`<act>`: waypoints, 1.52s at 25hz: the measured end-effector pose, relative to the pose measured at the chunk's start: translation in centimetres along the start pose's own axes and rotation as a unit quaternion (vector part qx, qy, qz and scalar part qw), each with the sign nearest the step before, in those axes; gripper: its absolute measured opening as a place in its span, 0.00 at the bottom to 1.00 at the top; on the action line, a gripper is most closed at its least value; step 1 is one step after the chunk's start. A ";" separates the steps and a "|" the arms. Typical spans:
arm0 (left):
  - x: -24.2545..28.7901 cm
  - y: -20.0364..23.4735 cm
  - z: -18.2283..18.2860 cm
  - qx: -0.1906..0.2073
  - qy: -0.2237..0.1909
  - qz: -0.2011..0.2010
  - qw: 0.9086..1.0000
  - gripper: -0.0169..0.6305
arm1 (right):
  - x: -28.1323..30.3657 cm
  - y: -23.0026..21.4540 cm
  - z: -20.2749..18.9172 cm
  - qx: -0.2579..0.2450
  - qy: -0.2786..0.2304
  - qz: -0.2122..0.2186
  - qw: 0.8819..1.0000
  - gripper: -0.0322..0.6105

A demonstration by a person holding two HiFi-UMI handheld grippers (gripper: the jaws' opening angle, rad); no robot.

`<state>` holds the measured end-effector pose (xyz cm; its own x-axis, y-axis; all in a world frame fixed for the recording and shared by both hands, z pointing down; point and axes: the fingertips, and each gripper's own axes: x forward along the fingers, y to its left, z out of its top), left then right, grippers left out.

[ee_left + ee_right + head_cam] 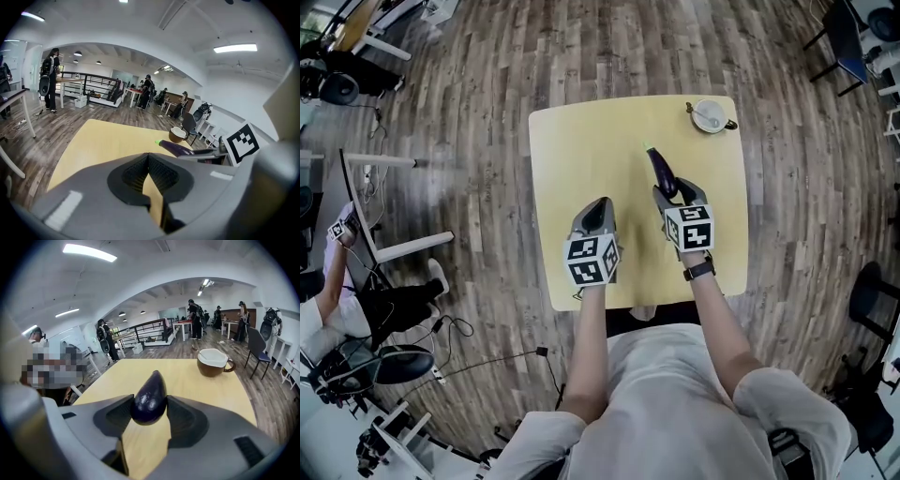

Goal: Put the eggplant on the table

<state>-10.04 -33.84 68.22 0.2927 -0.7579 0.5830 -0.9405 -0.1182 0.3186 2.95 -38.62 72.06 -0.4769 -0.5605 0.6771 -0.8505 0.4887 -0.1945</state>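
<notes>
**Eggplant** (150,398). Dark purple, green stem end pointing away from the person. It is gripped at its blunt end by the right gripper (150,412), whose jaws are closed on it from both sides. It sits over the table (581,141), on the person's side of the cup (710,116), a little left of it and well apart from it. The head view is too steep to settle whether it touches the tabletop; it seems to hang just above.

**Left gripper** (598,208). Jaws drawn together at the tips, nothing between them. It is left of the cup and farther from it than the right gripper.

**Step in hand (judged).** Lowering and release.
- Bring the eggplant down until its length rests on bare wood.
- Part the jaws evenly, just enough to clear the skin.
- Withdraw straight back along the eggplant's axis, away from the cup, so the pads neither drag nor spin it.
- The rounded body may roll, so let it settle before leaving it.

**Pose.** Both forearms extend forward from the torso, roughly parallel, with marker cubes uppermost. The right reaches somewhat nearer the cup than the left. The right gripper runs close to level, angled slightly towards the cup. There is a dark watch (699,269) on the right wrist.
</notes>
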 end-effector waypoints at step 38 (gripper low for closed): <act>-2.7 -1.5 3.8 0.037 -0.046 -0.027 0.998 0.04 | -5.3 -0.1 2.1 -0.006 -0.060 -0.053 0.997 0.29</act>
<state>-10.08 -34.04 63.32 0.3297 -0.8041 0.4947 -0.9348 -0.2047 0.2904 5.09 -37.07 66.97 -0.4080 -0.6846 0.6040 -0.8950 0.4304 -0.1168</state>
